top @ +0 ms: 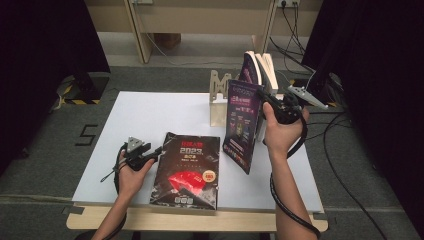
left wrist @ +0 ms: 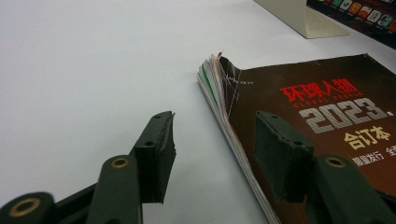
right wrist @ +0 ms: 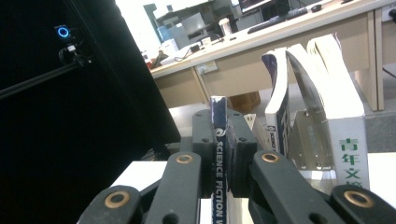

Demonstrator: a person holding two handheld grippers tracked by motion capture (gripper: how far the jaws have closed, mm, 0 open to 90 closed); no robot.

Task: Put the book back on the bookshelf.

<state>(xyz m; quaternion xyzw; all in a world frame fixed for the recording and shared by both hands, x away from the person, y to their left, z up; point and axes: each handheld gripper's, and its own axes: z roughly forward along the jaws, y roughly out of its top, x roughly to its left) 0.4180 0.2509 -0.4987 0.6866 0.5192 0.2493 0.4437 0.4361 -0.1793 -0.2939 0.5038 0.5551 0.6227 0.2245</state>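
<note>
We are partway through standing reading matter upright in a rack. The purple science fiction magazine [top: 243,125] stands on its lower edge on the white worktop [top: 150,115], near the right side and just in front of the cream bookend rack [top: 219,102]. It is not yet in line with the upright books [top: 262,67] that already lean in the rack behind it, so this one looks to be on its way in but not placed.

The right tongs [top: 272,102] are clamped on the magazine's upper spine. In the right gripper view the two black pads [right wrist: 203,140] press the narrow spine from both sides, its white lettering running down between them [right wrist: 219,154], with the standing books [right wrist: 327,93] just beyond.

Nearer to us, a dark 2023 magazine [top: 187,170] lies flat on the worktop, cover up, close to the front edge. We judge that it is left to do.

The left tongs [top: 150,152] rest just beside that flat magazine's left edge, jaws apart and gripping nothing. In the left gripper view [left wrist: 215,149] one jaw sits over bare worktop [left wrist: 93,70] and the other over the dark cover [left wrist: 322,116], with the fanned page edges between them; we cannot tell whether the pad touches the cover.
</note>
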